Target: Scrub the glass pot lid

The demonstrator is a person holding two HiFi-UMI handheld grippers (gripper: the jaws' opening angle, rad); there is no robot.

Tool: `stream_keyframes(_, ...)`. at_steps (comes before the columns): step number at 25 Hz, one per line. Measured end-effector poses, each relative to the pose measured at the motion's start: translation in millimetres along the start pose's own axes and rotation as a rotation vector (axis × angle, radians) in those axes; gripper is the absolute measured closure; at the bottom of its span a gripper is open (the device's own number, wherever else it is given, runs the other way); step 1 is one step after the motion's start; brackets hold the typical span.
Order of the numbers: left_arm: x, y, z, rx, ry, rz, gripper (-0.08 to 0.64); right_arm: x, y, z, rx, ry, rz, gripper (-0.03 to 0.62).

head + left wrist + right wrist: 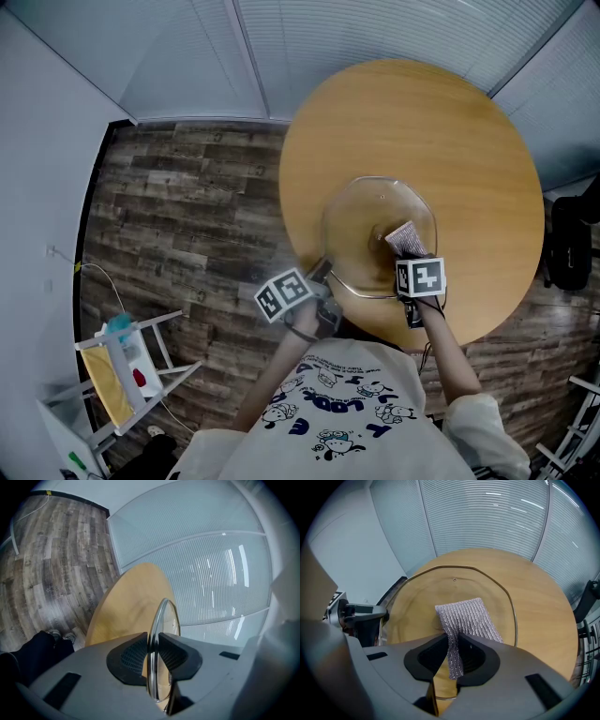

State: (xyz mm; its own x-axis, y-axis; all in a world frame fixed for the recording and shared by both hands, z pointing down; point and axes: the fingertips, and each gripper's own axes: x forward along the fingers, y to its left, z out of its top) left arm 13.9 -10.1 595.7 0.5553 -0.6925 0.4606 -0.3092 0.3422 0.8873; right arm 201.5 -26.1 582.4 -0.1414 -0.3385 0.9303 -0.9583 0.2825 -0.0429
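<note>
Clamping glass pot lid [370,216] by its near rim w/ left hand-held gripper [153,641], jaws closed on the metal edge, lid seen edge-on there. Pinching silver mesh scrub pad [465,616] in right hand-held gripper [454,651], pad's free end lying on the glass approx. mid-lid. Lid over round wooden counter [469,131], toward its near edge; plank floor [187,206] beside.

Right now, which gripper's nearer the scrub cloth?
Right. The right gripper grips the scrub cloth over the glass lid; the left gripper clamps the lid's rim, apart from it.
</note>
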Motion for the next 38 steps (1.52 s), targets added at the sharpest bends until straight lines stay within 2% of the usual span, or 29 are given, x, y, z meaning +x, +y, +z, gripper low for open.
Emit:
stream_keyframes(14, -0.8, -0.8, -0.4, -0.013, 0.003, -0.010, 0.488, -3.3, 10.8, -9.7, -0.013, 0.032, 0.018, 0.517)
stream_keyframes(38, -1.0, -0.5, -1.1, -0.028, 0.009, -0.010, 0.488, -8.1, 45.7, -25.1, -0.038, 0.086, 0.097, 0.517)
